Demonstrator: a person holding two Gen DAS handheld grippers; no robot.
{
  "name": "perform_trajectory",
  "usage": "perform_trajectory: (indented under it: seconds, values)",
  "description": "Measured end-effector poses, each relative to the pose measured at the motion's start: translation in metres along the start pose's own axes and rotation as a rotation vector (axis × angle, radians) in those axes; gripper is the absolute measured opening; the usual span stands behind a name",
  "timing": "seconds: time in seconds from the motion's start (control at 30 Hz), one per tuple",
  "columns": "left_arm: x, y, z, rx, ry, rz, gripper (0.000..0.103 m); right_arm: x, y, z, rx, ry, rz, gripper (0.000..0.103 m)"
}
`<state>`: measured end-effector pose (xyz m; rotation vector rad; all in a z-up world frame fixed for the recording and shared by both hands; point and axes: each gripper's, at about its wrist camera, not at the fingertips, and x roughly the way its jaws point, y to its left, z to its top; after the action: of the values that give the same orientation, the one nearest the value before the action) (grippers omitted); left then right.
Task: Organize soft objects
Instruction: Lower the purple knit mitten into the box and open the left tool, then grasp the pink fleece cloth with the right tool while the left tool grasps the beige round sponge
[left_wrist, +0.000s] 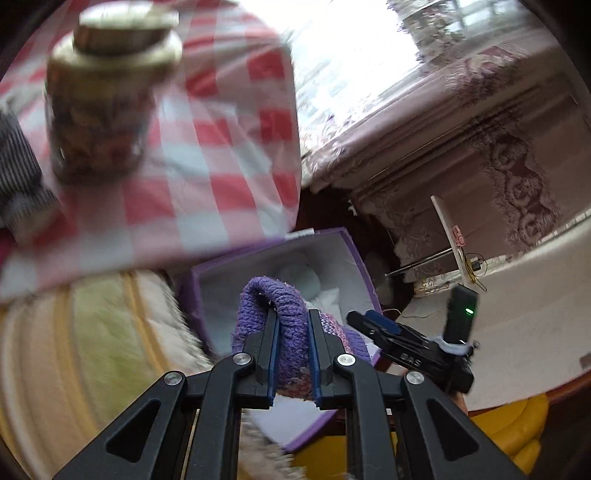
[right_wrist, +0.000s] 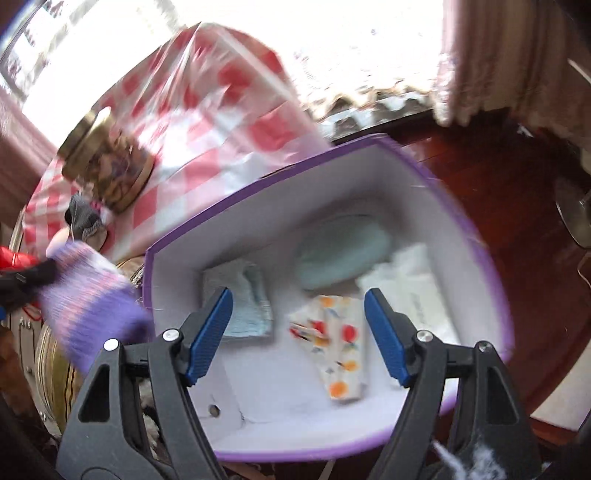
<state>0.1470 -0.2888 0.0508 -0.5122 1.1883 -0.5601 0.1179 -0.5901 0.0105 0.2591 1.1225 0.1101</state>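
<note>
Purple box (right_wrist: 480, 236) holds fruit-print cloth (right_wrist: 340, 354), blue cloth (right_wrist: 251, 302), pale pad (right_wrist: 343, 254). Left gripper (left_wrist: 291, 325) jaws clamp knitted sock (left_wrist: 280, 306); right gripper (right_wrist: 299, 306) jaws wide, empty.

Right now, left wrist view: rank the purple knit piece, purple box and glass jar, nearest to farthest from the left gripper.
1. Purple knit piece: clamped in the left gripper, centre bottom.
2. Purple box: just beyond the fingertips, below the knit, centre.
3. Glass jar: far upper left, standing on the red checked cloth.
</note>
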Motion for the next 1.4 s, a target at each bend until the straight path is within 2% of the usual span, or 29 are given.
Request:
perform_trajectory:
  seconds: [0.07, 0.2, 0.37, 0.4, 0.47, 0.5, 0.53, 0.57, 0.67, 0.73, 0.8, 0.9, 1.0, 1.23, 1.4]
  values:
    - [0.028, -0.01, -0.008, -0.042, 0.044, 0.021, 0.014, -0.023, -0.016, -0.008, 0.035, -0.031, -0.019, 0.077]
    - [0.08, -0.024, -0.021, -0.12, 0.106, 0.143, 0.014, -0.026, -0.019, -0.016, 0.074, -0.046, -0.063, 0.077]
    - [0.112, -0.02, -0.026, -0.178, 0.05, 0.329, 0.015, -0.03, -0.039, -0.039, 0.094, -0.038, -0.066, 0.077]
    - [0.117, -0.02, -0.028, -0.173, 0.063, 0.358, 0.016, -0.029, -0.039, -0.041, 0.097, -0.038, -0.063, 0.077]
    - [0.128, -0.02, -0.035, -0.146, 0.136, 0.4, 0.024, -0.025, -0.038, -0.044, 0.082, -0.025, -0.061, 0.077]
    - [0.13, -0.019, -0.039, -0.146, 0.165, 0.42, 0.033, -0.024, -0.036, -0.046, 0.069, -0.021, -0.058, 0.077]
    - [0.128, -0.017, -0.041, -0.158, 0.19, 0.425, 0.038, -0.021, -0.033, -0.046, 0.056, -0.017, -0.055, 0.077]
    - [0.125, -0.018, -0.042, -0.155, 0.198, 0.414, 0.038, -0.02, -0.031, -0.047, 0.045, -0.015, -0.051, 0.077]
    - [0.1, -0.027, -0.043, -0.1, 0.162, 0.374, 0.039, -0.013, -0.023, -0.046, 0.022, -0.004, -0.044, 0.077]
    - [0.073, -0.029, -0.038, -0.07, 0.101, 0.31, 0.048, -0.008, -0.015, -0.045, 0.003, 0.008, -0.045, 0.077]
    - [0.047, -0.023, -0.029, -0.072, 0.031, 0.256, 0.053, -0.002, -0.006, -0.045, -0.014, 0.022, -0.034, 0.077]
    - [0.007, -0.005, -0.024, -0.099, -0.069, 0.225, 0.054, 0.006, 0.011, -0.044, -0.052, 0.044, -0.028, 0.077]
    - [-0.033, 0.023, -0.023, -0.118, -0.164, 0.234, 0.054, 0.012, 0.033, -0.042, -0.101, 0.066, -0.022, 0.077]
    - [-0.114, 0.102, -0.042, -0.259, -0.286, 0.224, 0.054, -0.01, 0.087, -0.033, -0.2, 0.025, 0.045, 0.077]
    - [-0.175, 0.148, -0.064, -0.281, -0.415, 0.309, 0.054, -0.038, 0.126, -0.024, -0.261, -0.028, 0.1, 0.077]
